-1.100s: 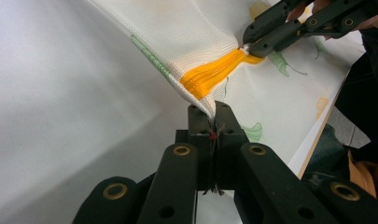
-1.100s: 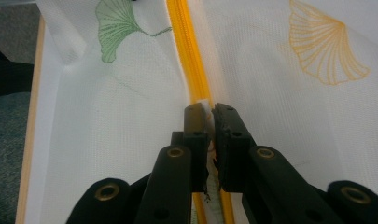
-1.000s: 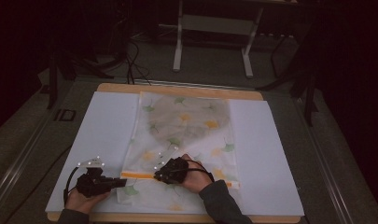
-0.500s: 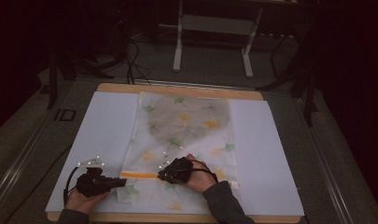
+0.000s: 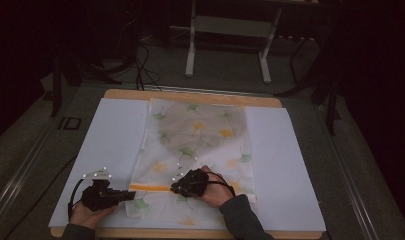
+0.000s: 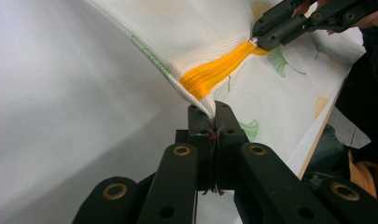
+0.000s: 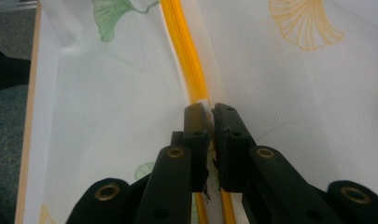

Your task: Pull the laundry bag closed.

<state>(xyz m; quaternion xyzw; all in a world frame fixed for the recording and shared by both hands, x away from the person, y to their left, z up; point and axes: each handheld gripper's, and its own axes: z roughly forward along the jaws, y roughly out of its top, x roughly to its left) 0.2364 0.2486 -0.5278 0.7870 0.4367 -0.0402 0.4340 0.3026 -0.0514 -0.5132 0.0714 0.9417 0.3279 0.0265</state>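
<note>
Worktop (image 5: 110, 150) w/ white sheet carries the mesh bag (image 5: 200, 135), laid flat lengthwise, leaf print up, so its orange zipper (image 5: 150, 188) runs across the near end within reach of both hands. Left tongs (image 6: 213, 122) are clamped on the bag's corner at the zipper end, lifting cloth slightly; looks like an anchor, keeping the zip line taut. Right tongs (image 7: 210, 114) are pinched together on the small white zipper pull (image 7: 204, 103), mid-bag, lined up along the teeth. Probably so the pull slides straight w/o bunching the mesh.
</note>
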